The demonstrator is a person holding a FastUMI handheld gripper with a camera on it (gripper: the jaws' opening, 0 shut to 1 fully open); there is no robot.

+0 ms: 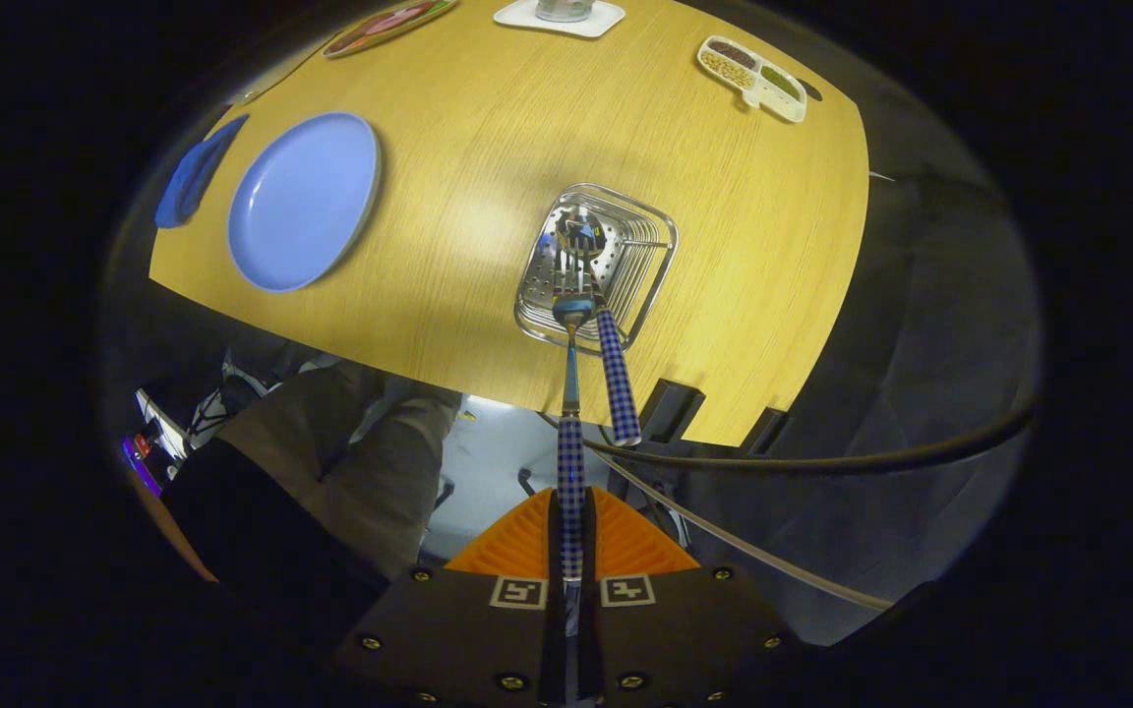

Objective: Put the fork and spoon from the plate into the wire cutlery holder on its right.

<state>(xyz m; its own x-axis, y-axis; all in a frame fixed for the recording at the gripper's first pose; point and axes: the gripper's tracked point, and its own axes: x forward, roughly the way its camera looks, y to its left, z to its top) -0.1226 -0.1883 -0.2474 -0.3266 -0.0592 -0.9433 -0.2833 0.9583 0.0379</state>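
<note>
the gripper (pixel 571 551) is clenched on a piece of cutlery with a blue checked handle (pixel 571 482): both orange fingers (pixel 626 546) press on that handle from its two sides, and almost no gap is left between them. the handle goes straight forward from the fingers, then becomes a thin metal neck, and its head end (pixel 573 311) is at the near rim of the wire cutlery holder (pixel 650 270). i think it is the spoon, but the head is small and partly hidden against the shiny metal, so i cannot say this with certainty.

a second piece with the same checked handle (pixel 618 374) already stands in the holder. it leans toward the gripper, just to the right of the held one, and its tines seem to show inside the basket, so i take it as the fork.

the blue plate (pixel 301 202) lies well to the left of the holder on the wooden table (pixel 488 128), and nothing is on it. a blue cloth (pixel 193 175) is beside the plate.

the important relation is this: the holder is directly ahead, and the long axis of the held piece points into its opening. in my judgement the coming move needs only to continue along this axis, a little left of the leaning handle so the two do not knock, and then to loosen the fingers.
</note>
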